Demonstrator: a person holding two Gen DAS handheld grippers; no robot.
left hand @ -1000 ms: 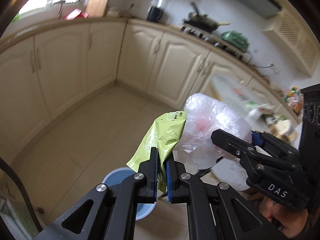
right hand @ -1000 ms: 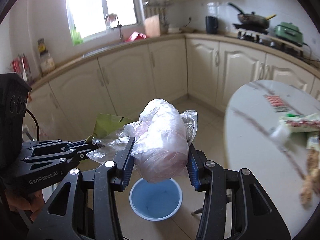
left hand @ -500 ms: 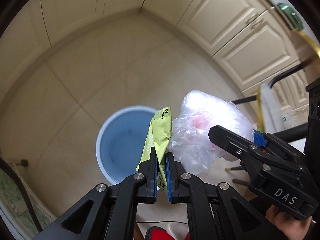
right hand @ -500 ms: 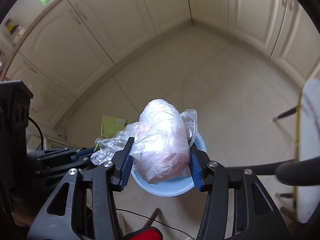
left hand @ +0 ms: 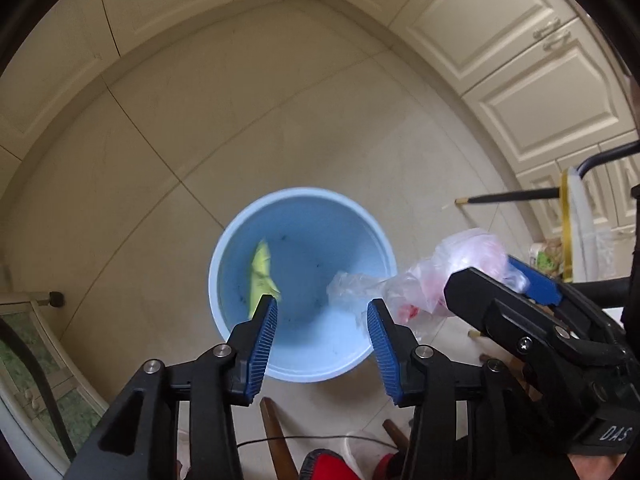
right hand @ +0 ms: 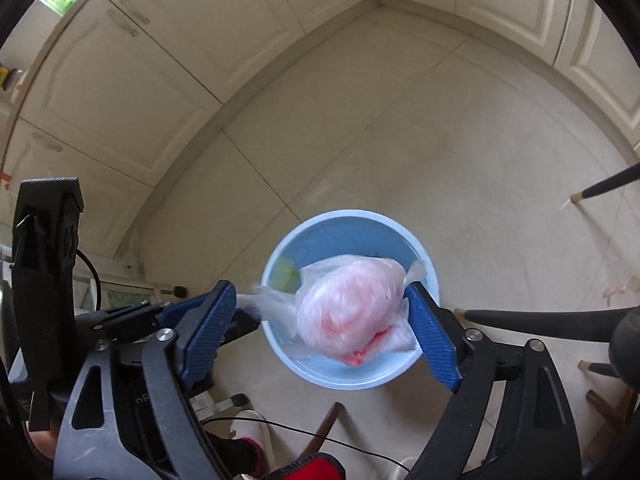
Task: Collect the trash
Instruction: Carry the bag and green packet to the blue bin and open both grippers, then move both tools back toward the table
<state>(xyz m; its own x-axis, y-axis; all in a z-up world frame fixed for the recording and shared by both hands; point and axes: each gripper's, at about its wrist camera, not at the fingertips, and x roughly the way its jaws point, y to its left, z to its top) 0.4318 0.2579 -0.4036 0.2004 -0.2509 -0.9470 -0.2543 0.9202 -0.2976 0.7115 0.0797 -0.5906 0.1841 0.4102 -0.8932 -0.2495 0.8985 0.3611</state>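
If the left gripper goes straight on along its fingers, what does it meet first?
Probably the inside of the blue bin: the open left gripper points into it, with nothing between. The green wrapper lies slightly left; depth is unclear.

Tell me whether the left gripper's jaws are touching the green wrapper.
Apart. In the left wrist view the left gripper stands open with nothing between its jaws, and the green wrapper is down inside the blue bin.

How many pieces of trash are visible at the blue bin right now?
2: the green wrapper is inside the blue bin, and the clear plastic bag is over it between the right gripper's open jaws.
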